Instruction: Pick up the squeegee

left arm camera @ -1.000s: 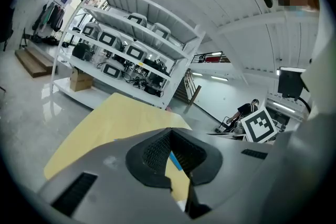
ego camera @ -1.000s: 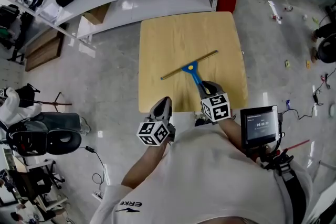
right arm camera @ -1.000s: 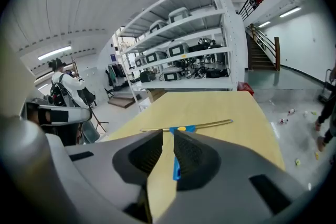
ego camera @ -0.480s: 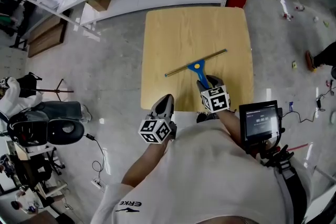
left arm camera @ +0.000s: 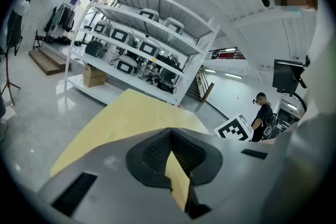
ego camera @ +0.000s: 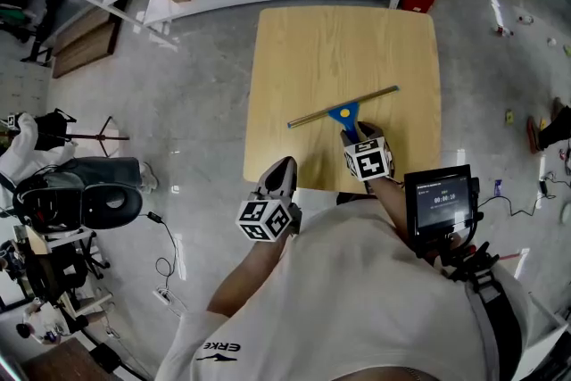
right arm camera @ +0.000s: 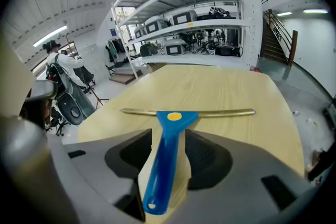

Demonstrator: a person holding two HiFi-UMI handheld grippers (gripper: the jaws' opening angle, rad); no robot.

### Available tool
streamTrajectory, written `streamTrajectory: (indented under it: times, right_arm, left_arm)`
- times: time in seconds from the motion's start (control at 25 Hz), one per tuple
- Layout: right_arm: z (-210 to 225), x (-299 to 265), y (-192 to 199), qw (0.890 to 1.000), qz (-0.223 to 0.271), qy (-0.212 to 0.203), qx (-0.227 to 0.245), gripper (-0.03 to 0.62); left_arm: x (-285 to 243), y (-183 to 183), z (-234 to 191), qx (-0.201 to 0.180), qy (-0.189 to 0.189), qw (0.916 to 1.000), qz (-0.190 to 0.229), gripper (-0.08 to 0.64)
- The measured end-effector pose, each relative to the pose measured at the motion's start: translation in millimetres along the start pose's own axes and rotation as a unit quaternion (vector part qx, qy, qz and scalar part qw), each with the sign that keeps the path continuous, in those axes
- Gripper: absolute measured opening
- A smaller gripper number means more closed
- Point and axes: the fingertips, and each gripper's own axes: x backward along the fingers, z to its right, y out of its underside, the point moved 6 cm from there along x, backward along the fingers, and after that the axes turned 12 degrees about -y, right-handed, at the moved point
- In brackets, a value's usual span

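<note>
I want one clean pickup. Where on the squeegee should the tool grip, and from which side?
Grip the squeegee by its blue handle, from the near table edge. It points toward the person, narrow enough for the right tool; the thin blade lies crosswise, flat on the table.

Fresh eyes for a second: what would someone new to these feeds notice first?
A blue-handled squeegee lies flat on the wooden table, toward its near right side, with the long blade running across the top. The right gripper has its jaws open on either side of the blue handle, not closed on it. The left gripper hangs over the table's near edge, jaws together and empty.
</note>
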Motion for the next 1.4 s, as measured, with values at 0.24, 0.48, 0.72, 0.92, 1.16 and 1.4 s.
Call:
streamTrajectory:
  times: [0.24, 0.48, 0.72, 0.92, 1.16, 1.4]
  right_arm:
    - [-0.6, -5.4, 10.8, 0.999, -0.033, 0.011, 0.016, 0.181]
    - [-4.8, -6.3, 14.5, 0.997, -0.059, 0.03, 0.032, 0.18]
    - [-4.8, -5.5, 11.5, 0.997, -0.06, 0.044, 0.033, 0.172]
    - [-0.8, -4.3, 11.3, 0.996, -0.059, 0.057, 0.036, 0.141]
    - [0.8, -2.7, 8.7, 0.997, -0.044, 0.056, 0.037, 0.14]
    - [3.0, 0.2, 3.5, 0.998, -0.02, 0.054, 0.032, 0.14]
  left_arm:
    - [10.5, 2.2, 1.0, 0.006, -0.01, 0.9999, 0.0, 0.005]
    - [15.5, 2.9, 2.2, 0.01, -0.016, 0.9998, -0.001, 0.005]
    - [14.4, 1.2, 1.7, 0.01, -0.014, 0.9998, -0.003, 0.005]
    - [10.2, -1.2, 0.9, 0.01, -0.009, 0.9999, -0.005, 0.005]
    - [6.7, 0.9, 1.0, 0.005, -0.002, 1.0, -0.008, 0.005]
    - [3.3, -0.2, 0.5, 0.001, 0.003, 1.0, -0.008, 0.005]
